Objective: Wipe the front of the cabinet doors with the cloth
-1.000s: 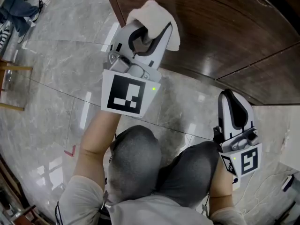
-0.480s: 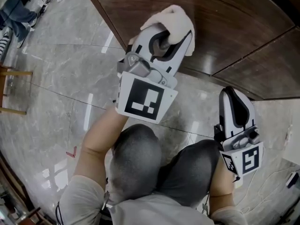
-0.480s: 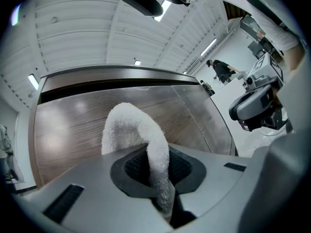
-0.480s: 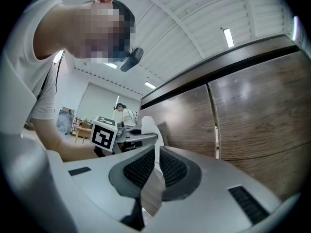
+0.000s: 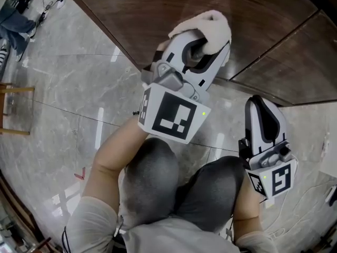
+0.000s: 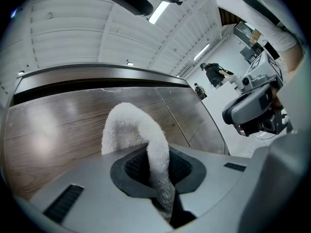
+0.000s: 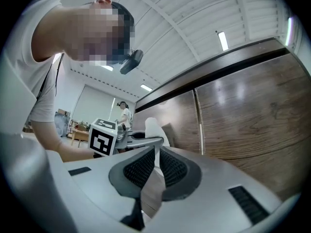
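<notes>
Your left gripper (image 5: 201, 45) is clenched on the white cloth (image 5: 208, 24), whose wad lies just beyond it, against the left cabinet door (image 5: 147, 9). The door seam (image 5: 274, 45) runs just to the right. Your right gripper (image 5: 263, 109), closed on nothing, hangs nearer you.

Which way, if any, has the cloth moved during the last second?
Yes. The cloth has slid right along the cabinet door, nearer the seam between doors.
</notes>
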Tool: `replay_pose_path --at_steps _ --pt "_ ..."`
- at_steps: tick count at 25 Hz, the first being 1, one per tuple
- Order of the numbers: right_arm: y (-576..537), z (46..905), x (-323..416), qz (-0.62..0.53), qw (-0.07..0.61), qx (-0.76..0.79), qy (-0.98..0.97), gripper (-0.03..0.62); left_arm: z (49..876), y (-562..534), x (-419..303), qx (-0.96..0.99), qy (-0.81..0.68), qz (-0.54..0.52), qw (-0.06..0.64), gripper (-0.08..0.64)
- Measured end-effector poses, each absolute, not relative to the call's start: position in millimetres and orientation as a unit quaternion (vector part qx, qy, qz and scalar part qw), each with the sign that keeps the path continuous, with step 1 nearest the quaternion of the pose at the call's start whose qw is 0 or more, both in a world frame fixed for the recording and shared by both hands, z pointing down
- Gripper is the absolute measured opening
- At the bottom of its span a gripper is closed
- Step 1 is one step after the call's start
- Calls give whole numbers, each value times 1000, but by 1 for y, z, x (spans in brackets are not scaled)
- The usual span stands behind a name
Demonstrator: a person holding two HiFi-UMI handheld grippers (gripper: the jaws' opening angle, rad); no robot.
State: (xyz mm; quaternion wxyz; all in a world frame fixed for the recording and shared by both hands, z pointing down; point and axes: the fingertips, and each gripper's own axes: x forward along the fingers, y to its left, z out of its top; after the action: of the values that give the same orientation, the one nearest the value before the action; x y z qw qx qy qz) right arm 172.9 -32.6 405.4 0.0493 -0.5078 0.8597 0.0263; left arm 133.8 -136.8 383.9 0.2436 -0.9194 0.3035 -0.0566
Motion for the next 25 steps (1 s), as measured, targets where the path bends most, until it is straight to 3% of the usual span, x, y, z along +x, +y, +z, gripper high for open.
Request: replay_pose_path --at_steps 19,25 --pt "-28 409 223 30 45 -566 822 52 382 -109 225 -938 230 -33 256 60" --pt "-30 413 224 28 41 -571 819 52 372 -97 207 -946 220 -8 240 60"
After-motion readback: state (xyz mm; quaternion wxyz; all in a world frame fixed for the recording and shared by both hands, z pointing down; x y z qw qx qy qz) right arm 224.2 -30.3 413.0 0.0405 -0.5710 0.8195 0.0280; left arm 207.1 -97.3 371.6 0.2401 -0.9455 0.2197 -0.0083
